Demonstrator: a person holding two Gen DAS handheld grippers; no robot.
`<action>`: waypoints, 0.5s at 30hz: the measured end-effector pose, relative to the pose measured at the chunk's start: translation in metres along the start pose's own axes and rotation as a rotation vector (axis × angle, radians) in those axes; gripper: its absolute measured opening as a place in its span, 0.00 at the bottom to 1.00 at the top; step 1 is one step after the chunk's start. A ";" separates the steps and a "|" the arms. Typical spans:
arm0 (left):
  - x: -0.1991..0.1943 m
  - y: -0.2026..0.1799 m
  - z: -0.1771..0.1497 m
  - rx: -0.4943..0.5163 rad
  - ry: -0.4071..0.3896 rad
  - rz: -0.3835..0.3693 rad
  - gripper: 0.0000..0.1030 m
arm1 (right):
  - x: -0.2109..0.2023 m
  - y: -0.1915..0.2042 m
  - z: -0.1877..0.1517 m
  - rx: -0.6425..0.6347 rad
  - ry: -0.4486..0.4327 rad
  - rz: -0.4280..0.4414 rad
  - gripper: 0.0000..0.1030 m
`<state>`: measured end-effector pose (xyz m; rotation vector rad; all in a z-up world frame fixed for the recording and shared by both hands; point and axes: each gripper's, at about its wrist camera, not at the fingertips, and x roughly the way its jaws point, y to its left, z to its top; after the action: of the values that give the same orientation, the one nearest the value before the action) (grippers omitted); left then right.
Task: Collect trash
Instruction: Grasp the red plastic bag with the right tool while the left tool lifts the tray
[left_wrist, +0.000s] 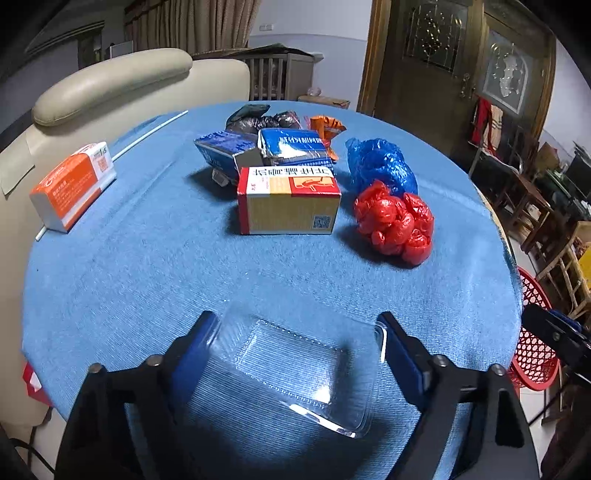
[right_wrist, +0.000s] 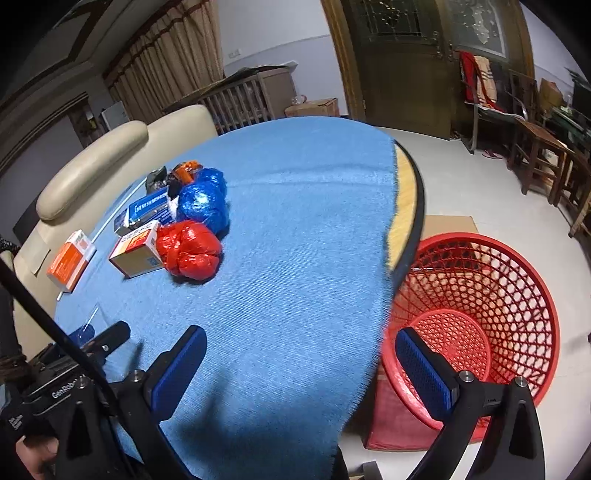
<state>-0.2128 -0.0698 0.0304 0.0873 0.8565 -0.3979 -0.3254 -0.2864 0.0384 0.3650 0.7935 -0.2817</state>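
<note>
The round table (right_wrist: 406, 192) wears a blue cloth (left_wrist: 147, 277) that stops short of the rim on the basket side, leaving a bare wooden crescent seen only from the right wrist. A red mesh basket (right_wrist: 517, 295) stands on the floor just beside and below that rim, mouth up and nothing visible inside. Between the basket-side edge and the trash pile the cloth lies bare and wide. The left gripper (left_wrist: 295, 339) has a clear plastic tray (left_wrist: 295, 369) between its blue pads, at the table edge nearest the camera and well apart from the basket; its long axis runs across the jaws, and both pads appear to meet its ends. The right gripper (right_wrist: 299, 369) stands wide apart with nothing in it, straddling the cloth edge, one finger over the cloth and one over the basket. Farther from the basket lie a red bag bundle (left_wrist: 395, 221), a blue bag bundle (left_wrist: 380, 166), a red-and-tan box (left_wrist: 288, 203), blue packets (left_wrist: 291, 146), dark wrappers and an orange wrapper. An orange box (left_wrist: 74, 184) sits farthest from the basket, over a thin white stick (left_wrist: 147, 133).
</note>
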 end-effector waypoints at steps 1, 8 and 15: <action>-0.002 0.003 0.001 0.001 -0.005 -0.005 0.78 | 0.003 0.005 0.003 -0.016 0.002 0.004 1.00; 0.001 0.018 0.000 -0.010 0.005 -0.007 0.91 | 0.032 0.043 0.030 -0.106 0.011 0.046 1.00; 0.008 0.026 -0.008 0.008 0.016 0.015 0.93 | 0.078 0.081 0.056 -0.175 0.060 0.078 1.00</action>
<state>-0.2044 -0.0465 0.0173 0.1039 0.8695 -0.3867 -0.2065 -0.2458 0.0339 0.2399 0.8540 -0.1273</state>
